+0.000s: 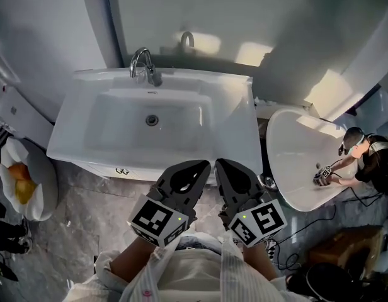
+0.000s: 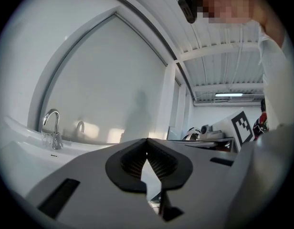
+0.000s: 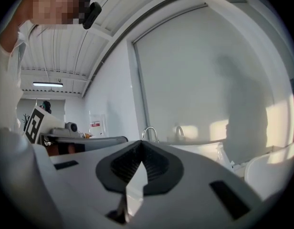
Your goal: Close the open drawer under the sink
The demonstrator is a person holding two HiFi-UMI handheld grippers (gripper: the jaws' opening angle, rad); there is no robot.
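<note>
Drawer (image 1: 118, 169) mostly hidden beneath the sink (image 1: 68, 137): only a thin white strip of its front shows under the basin's near edge, with its right part covered by the left gripper (image 1: 202, 165). How far out it stands cannot be read. Left and right gripper (image 1: 220, 163) sit side by side before that edge, both with jaws closed tip to tip and empty.

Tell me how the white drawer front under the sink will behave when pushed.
The drawer front looks flat and rigid, so it should slide rather than flex. It is wide, so an off-centre push may skew it. Its smooth face could let the shut left gripper or right gripper slip.
</note>
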